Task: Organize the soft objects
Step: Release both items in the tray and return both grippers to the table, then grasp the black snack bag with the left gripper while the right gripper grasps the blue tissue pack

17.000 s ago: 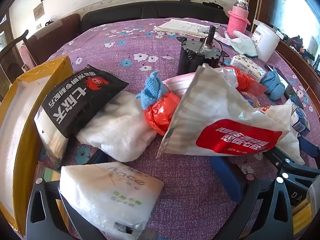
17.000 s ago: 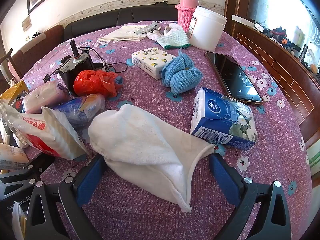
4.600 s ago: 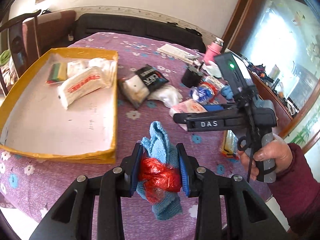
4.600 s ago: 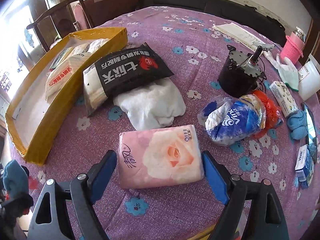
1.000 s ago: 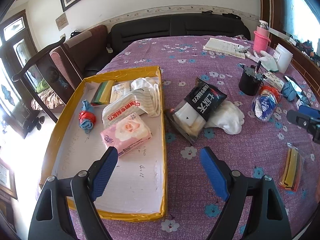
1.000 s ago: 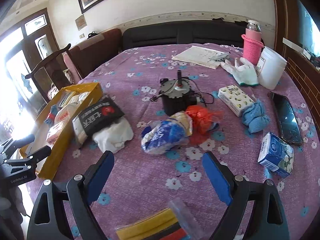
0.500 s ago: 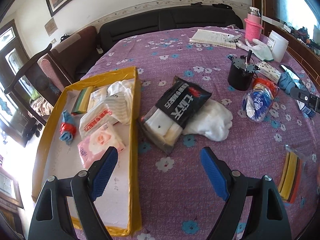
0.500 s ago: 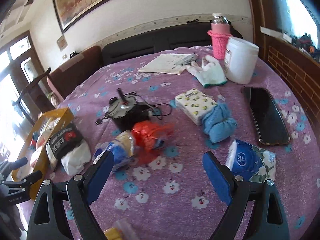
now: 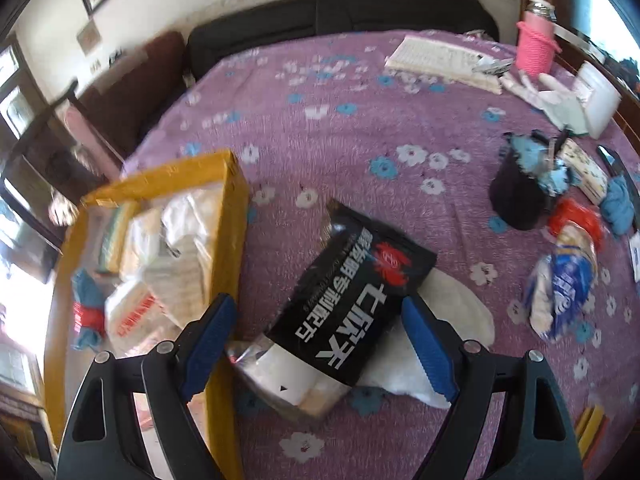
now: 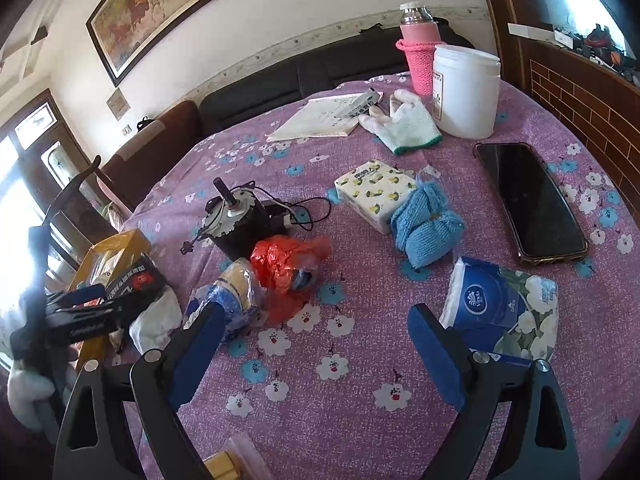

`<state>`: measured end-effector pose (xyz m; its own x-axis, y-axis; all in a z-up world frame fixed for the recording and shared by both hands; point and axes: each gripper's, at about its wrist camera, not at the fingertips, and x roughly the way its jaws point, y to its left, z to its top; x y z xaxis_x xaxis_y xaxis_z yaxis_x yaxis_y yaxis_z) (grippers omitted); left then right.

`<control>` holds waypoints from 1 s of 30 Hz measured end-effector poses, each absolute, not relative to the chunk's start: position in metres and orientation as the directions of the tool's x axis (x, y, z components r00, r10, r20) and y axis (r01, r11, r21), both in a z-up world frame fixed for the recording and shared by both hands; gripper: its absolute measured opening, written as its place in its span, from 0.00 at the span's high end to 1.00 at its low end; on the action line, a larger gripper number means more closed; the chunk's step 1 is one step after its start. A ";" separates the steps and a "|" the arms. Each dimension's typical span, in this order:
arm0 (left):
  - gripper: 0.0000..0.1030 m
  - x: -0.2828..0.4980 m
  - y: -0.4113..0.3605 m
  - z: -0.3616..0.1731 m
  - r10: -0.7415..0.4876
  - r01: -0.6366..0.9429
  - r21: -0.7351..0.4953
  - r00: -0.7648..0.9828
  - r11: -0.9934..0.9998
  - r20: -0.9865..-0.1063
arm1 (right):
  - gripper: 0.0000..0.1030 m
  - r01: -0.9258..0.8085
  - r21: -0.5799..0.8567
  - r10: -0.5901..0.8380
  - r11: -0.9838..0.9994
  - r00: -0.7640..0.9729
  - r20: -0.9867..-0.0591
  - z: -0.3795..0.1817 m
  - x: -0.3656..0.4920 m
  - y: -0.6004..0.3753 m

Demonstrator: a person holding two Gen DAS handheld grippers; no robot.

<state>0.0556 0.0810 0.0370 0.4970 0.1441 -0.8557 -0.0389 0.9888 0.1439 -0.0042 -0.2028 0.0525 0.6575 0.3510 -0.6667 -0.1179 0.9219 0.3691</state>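
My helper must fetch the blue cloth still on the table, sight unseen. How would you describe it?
Start at the white tub at the table's far edge, then come nearer to the black phone. The blue cloth bundle lies left of the phone, against the lemon-print tissue pack; it alone is knitted.

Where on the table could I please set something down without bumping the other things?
Bare cloth lies just ahead of the right tongs, between the blue tissue pack and the red plastic bag. Another bare patch lies beyond the black pouch, toward the notebook. Around the motor, things crowd together.
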 end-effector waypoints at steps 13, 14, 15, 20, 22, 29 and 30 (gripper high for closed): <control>0.19 -0.008 0.049 0.078 -0.324 0.242 -0.231 0.482 0.942 -0.814 | 0.08 -0.095 0.396 0.365 0.913 0.623 -0.692 0.041 0.002 -0.202; 0.19 -0.004 0.053 0.073 -0.298 0.217 -0.218 0.480 0.952 -0.825 | 0.08 -0.093 0.395 0.364 0.914 0.623 -0.693 0.040 0.002 -0.202; 0.19 -0.001 0.057 0.067 -0.278 0.184 -0.215 0.471 0.959 -0.837 | 0.08 -0.093 0.395 0.363 0.914 0.622 -0.694 0.040 0.002 -0.202; 0.19 -0.003 0.056 0.051 -0.226 0.145 -0.178 0.465 0.973 -0.856 | 0.08 -0.088 0.395 0.362 0.915 0.613 -0.702 0.038 0.003 -0.202; 0.19 -0.004 0.051 0.044 -0.201 0.141 -0.151 0.473 0.978 -0.858 | 0.08 -0.091 0.399 0.369 0.912 0.606 -0.705 0.037 0.004 -0.202; 0.19 -0.003 0.027 0.022 -0.155 0.152 -0.094 0.469 0.984 -0.869 | 0.08 -0.093 0.395 0.367 0.914 0.603 -0.708 0.036 0.004 -0.201; 0.18 -0.002 0.024 0.019 -0.143 0.148 -0.081 0.477 0.986 -0.867 | 0.08 -0.092 0.394 0.366 0.914 0.603 -0.709 0.035 0.004 -0.201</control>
<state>-0.0024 0.0240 0.0194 0.4774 -0.1430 -0.8670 0.1479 0.9857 -0.0812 0.0040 -0.2006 0.0354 0.6026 0.3661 -0.7091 -0.0919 0.9145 0.3940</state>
